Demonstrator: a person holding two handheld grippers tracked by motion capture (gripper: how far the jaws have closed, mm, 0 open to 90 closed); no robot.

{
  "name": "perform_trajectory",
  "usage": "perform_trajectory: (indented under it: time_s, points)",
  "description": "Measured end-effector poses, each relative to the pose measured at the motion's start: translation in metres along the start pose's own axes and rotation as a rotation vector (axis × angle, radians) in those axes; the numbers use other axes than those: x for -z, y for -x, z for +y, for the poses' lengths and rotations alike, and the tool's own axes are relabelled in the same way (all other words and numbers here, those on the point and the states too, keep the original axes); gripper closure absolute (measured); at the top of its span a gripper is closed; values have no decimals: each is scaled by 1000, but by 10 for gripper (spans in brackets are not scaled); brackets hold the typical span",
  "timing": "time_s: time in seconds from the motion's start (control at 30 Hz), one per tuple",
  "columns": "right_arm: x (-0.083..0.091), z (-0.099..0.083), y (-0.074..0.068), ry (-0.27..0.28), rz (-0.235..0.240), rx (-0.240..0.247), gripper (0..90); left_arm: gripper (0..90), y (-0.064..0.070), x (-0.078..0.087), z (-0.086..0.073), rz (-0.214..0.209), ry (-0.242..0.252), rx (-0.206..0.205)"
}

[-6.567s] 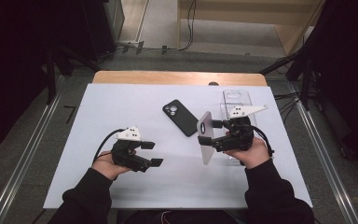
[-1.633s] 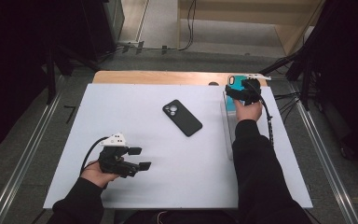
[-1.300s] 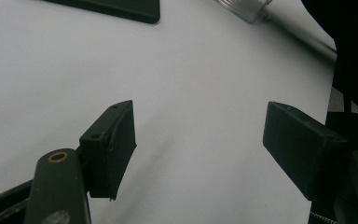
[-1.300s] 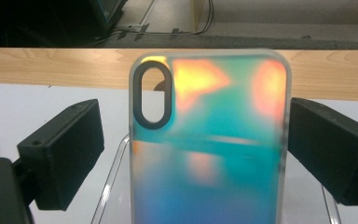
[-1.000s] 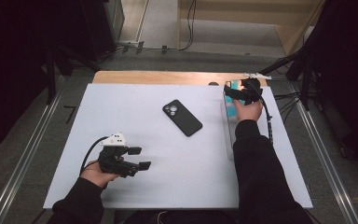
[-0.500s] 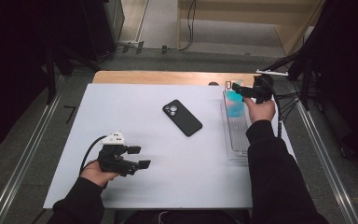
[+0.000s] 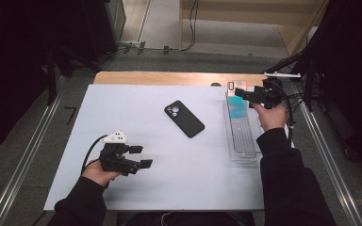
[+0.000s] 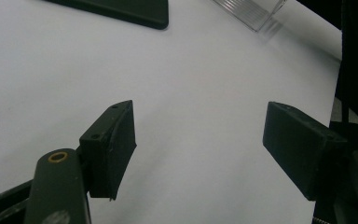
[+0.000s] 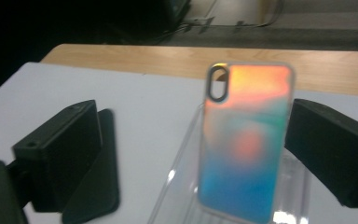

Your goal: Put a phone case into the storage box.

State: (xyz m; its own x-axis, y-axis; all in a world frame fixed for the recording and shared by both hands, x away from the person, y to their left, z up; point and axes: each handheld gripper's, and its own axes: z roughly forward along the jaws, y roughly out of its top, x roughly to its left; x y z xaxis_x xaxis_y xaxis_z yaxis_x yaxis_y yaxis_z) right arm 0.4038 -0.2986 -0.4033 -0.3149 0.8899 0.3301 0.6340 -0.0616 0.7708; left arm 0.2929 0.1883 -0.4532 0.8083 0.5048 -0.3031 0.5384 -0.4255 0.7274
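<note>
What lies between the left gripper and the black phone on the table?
Nothing: in the high view, only bare white table separates the left gripper from the black phone.

We see an iridescent phone case (image 9: 247,140) standing upright at the far end of the clear rack (image 7: 242,136); a black phone (image 7: 184,119) lies flat left of it.

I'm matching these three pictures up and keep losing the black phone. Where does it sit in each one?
High view: the black phone lies at an angle near the middle of the table.
Left gripper view: its dark slab crosses the top edge, beyond the open fingers.
Right gripper view: cannot tell; a dark shape sits low at left.
Shared landmark: the clear tray.
</note>
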Motion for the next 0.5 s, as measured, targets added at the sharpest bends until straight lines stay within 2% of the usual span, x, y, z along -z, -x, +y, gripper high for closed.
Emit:
perform_trajectory:
  time_s: [0.07,0.3,0.43,0.5]
  points:
    - [3,-2,-4,-13,27,24,60,262,0,0,1,-3,1,4]
    - [15,-15,-18,-30,130,55,60,262,-3,0,2,0,-2,6]
    - [19,-21,-22,-39,163,68,61,261,-5,-1,3,-2,-10,8]
    - [21,-28,-28,-51,182,91,60,262,-5,-1,3,-1,-7,11]
